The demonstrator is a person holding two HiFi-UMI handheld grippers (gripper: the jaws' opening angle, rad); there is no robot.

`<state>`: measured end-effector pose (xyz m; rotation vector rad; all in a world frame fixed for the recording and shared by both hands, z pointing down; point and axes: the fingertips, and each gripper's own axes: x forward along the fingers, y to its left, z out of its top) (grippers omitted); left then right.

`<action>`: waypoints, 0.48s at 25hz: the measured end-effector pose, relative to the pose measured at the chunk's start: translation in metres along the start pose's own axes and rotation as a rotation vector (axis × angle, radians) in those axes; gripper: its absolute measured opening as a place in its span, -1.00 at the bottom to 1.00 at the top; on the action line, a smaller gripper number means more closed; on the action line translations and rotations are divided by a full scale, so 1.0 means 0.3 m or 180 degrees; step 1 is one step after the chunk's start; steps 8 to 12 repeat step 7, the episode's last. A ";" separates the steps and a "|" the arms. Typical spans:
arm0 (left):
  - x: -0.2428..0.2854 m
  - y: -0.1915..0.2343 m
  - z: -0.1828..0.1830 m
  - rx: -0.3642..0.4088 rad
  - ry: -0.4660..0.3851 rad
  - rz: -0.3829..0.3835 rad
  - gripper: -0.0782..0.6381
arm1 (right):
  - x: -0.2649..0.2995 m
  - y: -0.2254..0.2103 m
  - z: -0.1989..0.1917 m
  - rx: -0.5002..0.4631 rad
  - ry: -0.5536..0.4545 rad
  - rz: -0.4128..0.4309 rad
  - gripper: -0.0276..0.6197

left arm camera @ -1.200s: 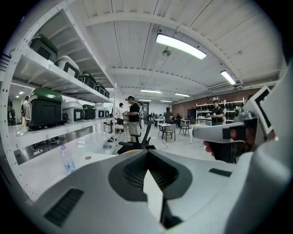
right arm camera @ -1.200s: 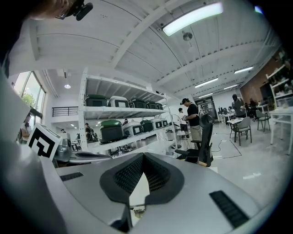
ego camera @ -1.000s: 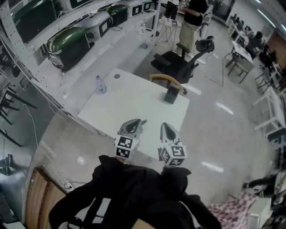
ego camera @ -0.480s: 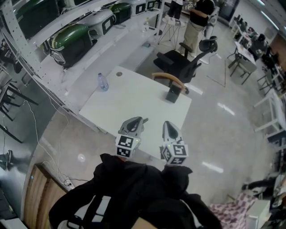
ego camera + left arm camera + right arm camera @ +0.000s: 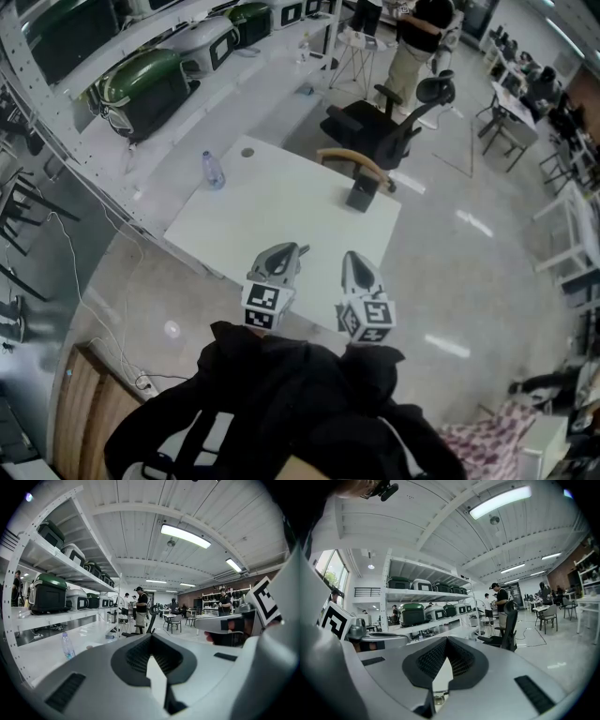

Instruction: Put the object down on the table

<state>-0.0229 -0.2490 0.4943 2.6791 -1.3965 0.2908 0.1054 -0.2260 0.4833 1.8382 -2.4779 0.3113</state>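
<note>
object (image 5: 361, 195): small dark boxy thing, standing upright
spot: sitting on the table (image 5: 272, 225), pretty close to its far right edge
table: white, rectangular, flat top

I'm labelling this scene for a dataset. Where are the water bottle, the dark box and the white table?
water bottle (image 5: 213, 172), head view, middle of its clear body
dark box (image 5: 361, 195), head view, its near face
white table (image 5: 277, 214), head view, bare middle of its top

Ceiling strip lights (image 5: 185, 535) glare brightly; fisheye edges bend and darken
</note>
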 end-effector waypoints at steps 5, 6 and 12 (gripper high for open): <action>-0.003 -0.001 -0.006 -0.0027 -0.0004 -0.0011 -0.78 | -0.002 0.005 -0.009 -0.0008 0.0018 0.0013 -0.91; -0.004 0.001 -0.008 -0.0034 -0.0002 -0.0008 -0.78 | -0.003 0.007 -0.011 -0.0006 0.0025 0.0012 -0.91; -0.005 0.002 -0.009 -0.0041 0.0000 -0.0005 -0.78 | -0.004 0.008 -0.012 -0.0004 0.0032 0.0009 -0.91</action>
